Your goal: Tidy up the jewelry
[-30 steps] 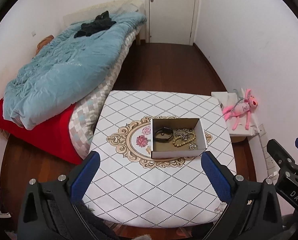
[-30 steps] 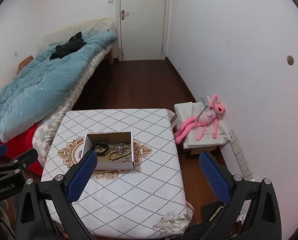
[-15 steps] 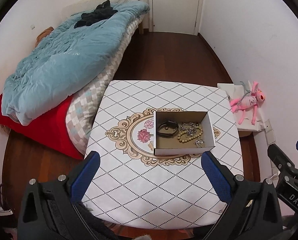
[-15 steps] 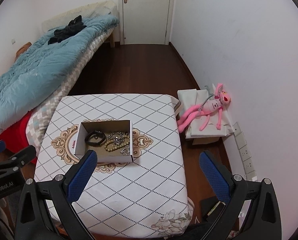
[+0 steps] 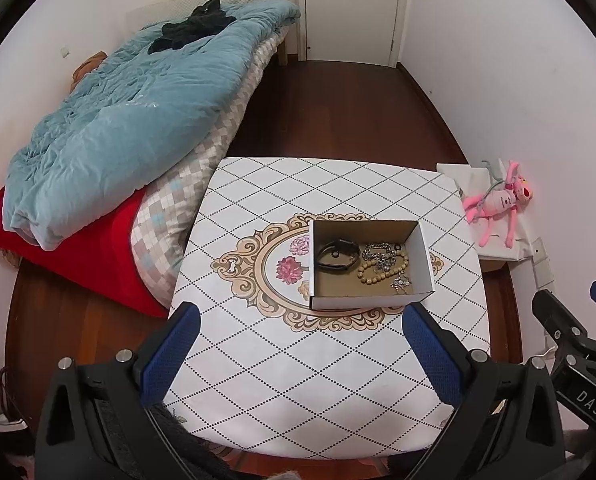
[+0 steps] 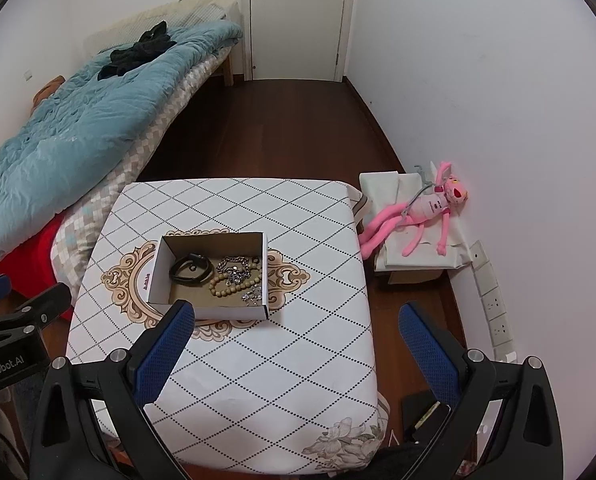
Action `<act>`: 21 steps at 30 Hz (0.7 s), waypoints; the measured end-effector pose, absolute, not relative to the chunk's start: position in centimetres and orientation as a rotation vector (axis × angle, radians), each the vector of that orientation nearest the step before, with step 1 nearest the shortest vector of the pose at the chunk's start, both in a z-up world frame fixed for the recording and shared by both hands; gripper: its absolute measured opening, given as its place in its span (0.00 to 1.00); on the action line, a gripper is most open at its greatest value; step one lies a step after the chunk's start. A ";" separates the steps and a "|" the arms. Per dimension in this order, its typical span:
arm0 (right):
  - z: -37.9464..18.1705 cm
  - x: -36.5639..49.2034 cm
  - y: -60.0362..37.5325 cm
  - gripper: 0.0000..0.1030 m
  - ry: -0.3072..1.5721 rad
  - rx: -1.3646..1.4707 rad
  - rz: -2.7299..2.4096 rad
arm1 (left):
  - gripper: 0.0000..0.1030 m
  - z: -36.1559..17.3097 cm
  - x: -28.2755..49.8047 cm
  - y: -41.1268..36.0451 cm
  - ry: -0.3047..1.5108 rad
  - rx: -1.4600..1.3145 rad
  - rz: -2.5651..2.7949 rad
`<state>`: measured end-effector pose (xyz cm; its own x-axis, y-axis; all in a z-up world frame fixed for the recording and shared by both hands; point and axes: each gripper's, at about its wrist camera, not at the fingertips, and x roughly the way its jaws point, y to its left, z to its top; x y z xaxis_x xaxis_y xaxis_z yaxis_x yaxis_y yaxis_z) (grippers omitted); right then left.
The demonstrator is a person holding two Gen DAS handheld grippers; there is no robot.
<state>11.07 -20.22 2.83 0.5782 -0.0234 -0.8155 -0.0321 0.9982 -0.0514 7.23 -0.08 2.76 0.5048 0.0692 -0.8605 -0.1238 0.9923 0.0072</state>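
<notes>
A small open cardboard box (image 5: 421,256) (image 6: 156,276) stands on a table with a white diamond-pattern cloth (image 5: 298,360) (image 6: 298,344). Inside lie a black band (image 5: 336,255) (image 6: 191,268), a wooden bead bracelet (image 5: 377,270) (image 6: 228,284), a silver chain (image 5: 381,254) (image 6: 236,266) and a small silver piece (image 5: 401,283) (image 6: 253,295). My left gripper (image 5: 298,344) is open and empty, above the table's near side, short of the box. My right gripper (image 6: 296,344) is open and empty, near the table's front, to the right of the box.
A bed with a blue duvet (image 5: 130,120) (image 6: 78,128) and red sheet stands left of the table. A pink plush toy (image 5: 497,200) (image 6: 421,212) lies on a white box by the right wall. Wall sockets (image 6: 493,308) sit low on the right. A door (image 6: 298,16) is at the far end.
Both grippers have tilted downward, so the table and box sit higher and nearer in both views. Both stay open and empty. The box and jewelry have not moved.
</notes>
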 end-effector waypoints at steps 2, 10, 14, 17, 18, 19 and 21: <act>2.8 11.0 -20.2 1.00 0.956 -0.063 0.007 | 1.00 2.7 7.2 0.0 1.037 -0.057 0.117; 2.9 11.0 -20.0 1.00 0.956 -0.063 0.011 | 1.00 2.6 7.0 0.2 1.038 -0.059 0.112; 2.9 11.0 -19.9 1.00 0.956 -0.064 0.011 | 1.00 2.7 6.9 0.1 1.036 -0.057 0.110; 2.9 11.0 -19.9 1.00 0.955 -0.064 0.011 | 1.00 2.7 6.9 0.1 1.035 -0.058 0.107; 2.9 11.0 -20.0 1.00 0.956 -0.063 0.011 | 1.00 2.7 6.9 -0.1 1.035 -0.057 0.106; 2.9 11.0 -20.0 1.00 0.954 -0.062 0.013 | 1.00 2.8 6.8 -0.1 1.034 -0.055 0.105; 2.9 11.0 -19.9 1.00 0.952 -0.065 0.013 | 1.00 2.9 6.8 -0.2 1.033 -0.054 0.104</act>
